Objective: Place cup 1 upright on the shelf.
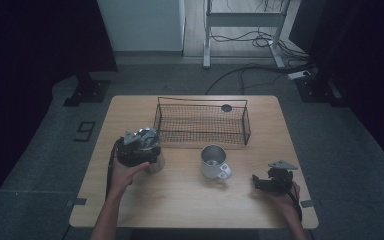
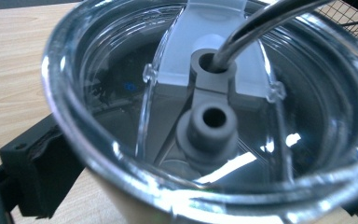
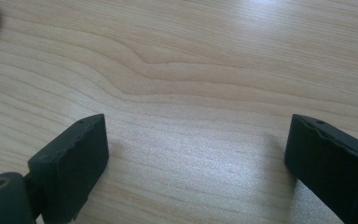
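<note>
tumbler [image 2: 121, 154] with clear lid, straw [image 2: 261, 23] through it (mug [image 1: 214, 161] apart), between left gripper [image 1: 139, 148] jaws

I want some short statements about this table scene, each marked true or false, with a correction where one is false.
1. The wire basket holds the metal mug. False: the mug stands on the table, in front of the basket.
2. The tumbler has a clear lid with a straw in it. True.
3. The right claw holds the mug. False: its jaws stand open over bare wood.
4. The left claw is at the tumbler. True.
</note>
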